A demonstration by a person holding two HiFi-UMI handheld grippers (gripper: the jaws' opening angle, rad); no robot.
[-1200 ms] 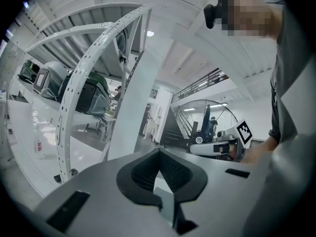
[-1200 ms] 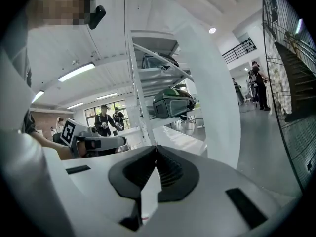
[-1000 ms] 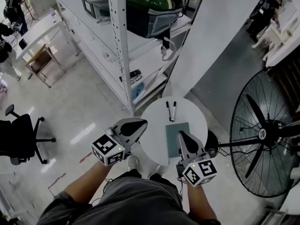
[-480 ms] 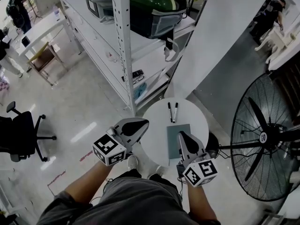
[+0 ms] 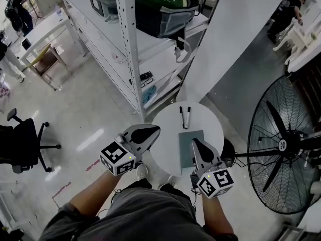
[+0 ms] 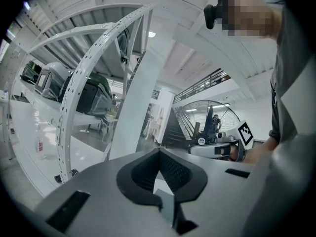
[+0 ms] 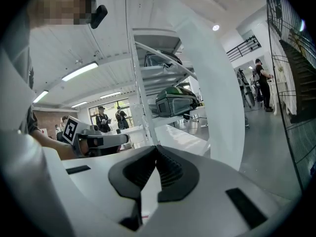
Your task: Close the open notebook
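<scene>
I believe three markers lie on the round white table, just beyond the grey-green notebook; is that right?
Not quite: the head view shows two markers, not three. They do lie on the round white table, just beyond the grey-green notebook.

The notebook [image 5: 191, 148] is showing a matt grey-green cover, lying on the smooth white table [image 5: 206, 121]. The floor [image 5: 85, 109] is gleaming glossy, the shelf post [image 5: 128, 49] is looking like perforated painted metal, and the fan [image 5: 282, 144] is showing a dark wire guard.
</scene>
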